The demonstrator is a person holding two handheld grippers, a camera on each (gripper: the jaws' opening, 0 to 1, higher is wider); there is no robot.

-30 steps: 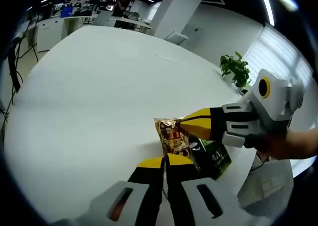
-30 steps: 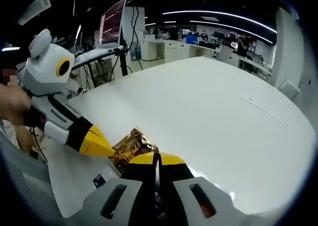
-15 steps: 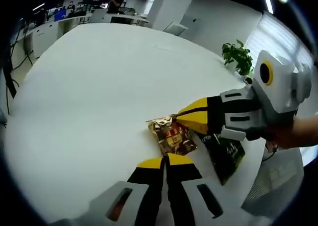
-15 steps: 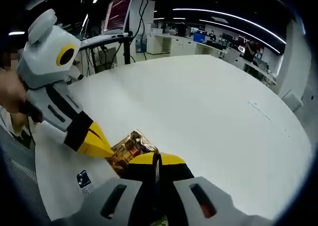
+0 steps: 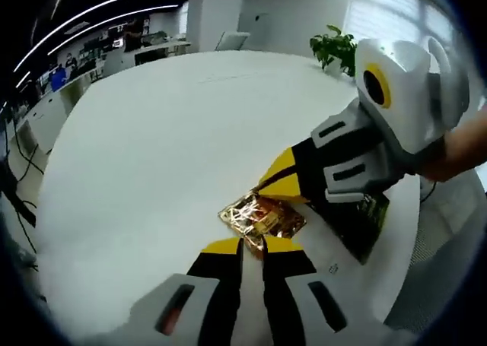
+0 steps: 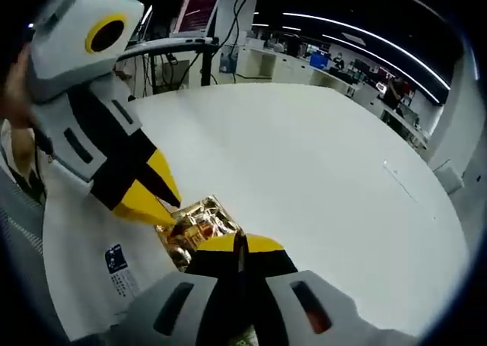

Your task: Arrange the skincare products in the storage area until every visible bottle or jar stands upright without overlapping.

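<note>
A crinkled gold snack packet (image 5: 262,215) lies on the white table (image 5: 144,133). In the left gripper view my left gripper (image 5: 253,245) has its jaws closed to a narrow gap with the packet's near corner between them. My right gripper (image 5: 266,188) comes in from the right, shut, with its yellow tip on the packet's far edge. A dark green packet (image 5: 364,223) lies flat under the right gripper. In the right gripper view the right gripper (image 6: 240,243) is shut against the gold packet (image 6: 199,223), and the left gripper (image 6: 169,213) pinches its left corner.
The round white table (image 6: 319,156) stretches far ahead. A printed label (image 6: 118,274) is stuck near its edge. A potted plant (image 5: 335,46) stands beyond the far rim. Monitors (image 6: 199,7) and desks stand behind. A person's hand (image 5: 466,144) holds the right gripper.
Both cameras swung and came closer together. The gold packet now sits clear of the green packet, with the left jaws around its near corner; before, they were shut short of it.
</note>
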